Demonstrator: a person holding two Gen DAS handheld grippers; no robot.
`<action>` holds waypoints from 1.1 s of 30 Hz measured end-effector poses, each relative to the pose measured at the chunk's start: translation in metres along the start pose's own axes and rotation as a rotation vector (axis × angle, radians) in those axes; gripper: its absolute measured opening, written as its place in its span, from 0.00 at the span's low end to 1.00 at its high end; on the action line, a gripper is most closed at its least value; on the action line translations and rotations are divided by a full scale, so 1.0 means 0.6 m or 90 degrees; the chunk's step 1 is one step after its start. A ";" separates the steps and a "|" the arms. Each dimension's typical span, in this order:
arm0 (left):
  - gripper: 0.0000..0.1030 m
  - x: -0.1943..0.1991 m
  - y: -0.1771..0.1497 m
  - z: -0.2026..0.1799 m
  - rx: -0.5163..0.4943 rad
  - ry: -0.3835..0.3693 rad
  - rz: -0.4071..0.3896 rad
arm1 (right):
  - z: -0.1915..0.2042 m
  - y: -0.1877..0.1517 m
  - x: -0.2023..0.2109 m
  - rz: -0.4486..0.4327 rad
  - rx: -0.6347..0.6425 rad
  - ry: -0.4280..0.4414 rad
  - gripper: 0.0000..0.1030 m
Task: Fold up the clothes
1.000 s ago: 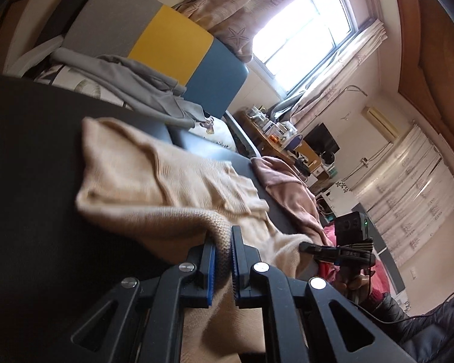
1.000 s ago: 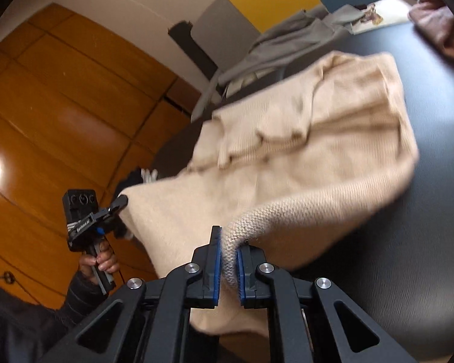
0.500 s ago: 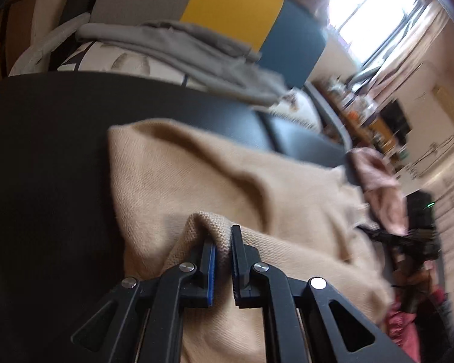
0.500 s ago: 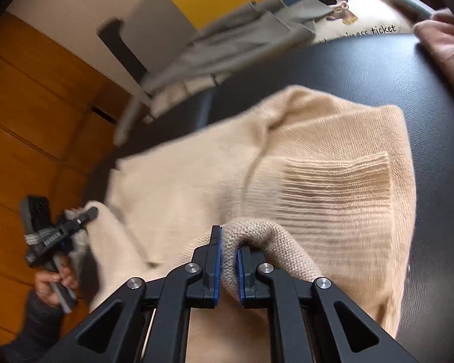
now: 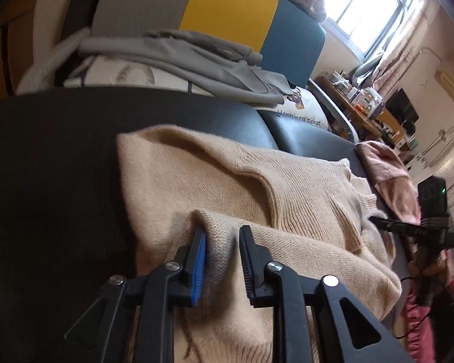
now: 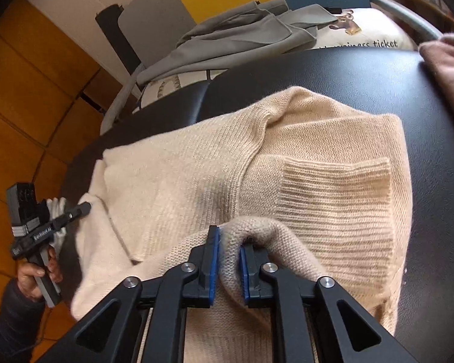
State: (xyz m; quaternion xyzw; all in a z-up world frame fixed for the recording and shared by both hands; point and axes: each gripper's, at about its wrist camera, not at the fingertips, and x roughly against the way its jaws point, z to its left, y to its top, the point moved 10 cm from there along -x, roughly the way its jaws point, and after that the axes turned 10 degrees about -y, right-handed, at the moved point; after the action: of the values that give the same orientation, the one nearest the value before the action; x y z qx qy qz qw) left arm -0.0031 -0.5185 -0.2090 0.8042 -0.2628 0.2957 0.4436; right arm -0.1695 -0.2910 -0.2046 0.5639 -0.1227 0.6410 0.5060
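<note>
A beige knit sweater (image 5: 227,181) lies folded over on a black padded surface (image 5: 45,181); it also shows in the right wrist view (image 6: 317,166), ribbed cuff on top. My left gripper (image 5: 222,239) stands low over the sweater's near edge, jaws parted, a fold of knit loose between them. My right gripper (image 6: 228,243) is at the other near edge, jaws slightly parted around a thick fold of knit. Each gripper shows in the other's view, at the sweater's far side (image 5: 429,227) (image 6: 30,230).
A grey garment (image 5: 181,57) lies on a chair with a grey, yellow and blue back (image 5: 227,9) behind the surface. A pink garment (image 5: 387,175) lies at the right end. A printed cushion (image 6: 363,36) sits beside the grey garment.
Both grippers carried the sweater's near edge forward and down onto the rest of it, folding it over. Both sets of jaws, shut on the knit before, have now parted.
</note>
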 end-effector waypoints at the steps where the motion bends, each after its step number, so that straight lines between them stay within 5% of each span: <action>1: 0.22 0.010 -0.001 -0.001 -0.022 0.026 -0.005 | 0.002 -0.004 0.007 -0.002 -0.007 0.015 0.23; 3: 0.22 0.027 -0.004 -0.009 -0.047 0.038 -0.013 | 0.006 -0.012 0.022 -0.006 -0.021 0.046 0.54; 4: 0.24 0.033 -0.008 -0.009 -0.045 0.037 -0.015 | 0.008 -0.016 0.030 -0.008 -0.028 0.062 0.56; 7: 0.25 0.054 -0.023 -0.008 -0.025 0.029 -0.026 | 0.014 -0.035 0.047 -0.004 -0.034 0.085 0.56; 14: 0.30 0.091 -0.089 0.027 0.112 -0.093 -0.065 | 0.010 -0.090 0.077 0.004 -0.103 0.177 0.64; 20: 0.35 0.105 -0.101 0.019 0.103 -0.138 -0.085 | -0.007 -0.114 0.086 -0.015 -0.170 0.232 0.65; 24: 0.38 0.084 -0.094 0.004 0.064 -0.121 -0.067 | -0.004 -0.115 0.084 -0.026 -0.149 0.218 0.65; 28: 0.38 0.060 -0.080 0.002 0.039 -0.090 -0.054 | -0.015 -0.094 0.101 -0.074 -0.100 0.140 0.65; 33: 0.38 0.053 -0.088 0.012 0.025 -0.078 -0.040 | -0.005 -0.096 0.081 -0.021 -0.022 0.124 0.65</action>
State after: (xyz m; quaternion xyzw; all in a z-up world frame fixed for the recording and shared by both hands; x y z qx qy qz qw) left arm 0.0566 -0.5049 -0.2189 0.8372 -0.2581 0.2365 0.4202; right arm -0.1186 -0.2378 -0.1884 0.4922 -0.0742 0.6820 0.5358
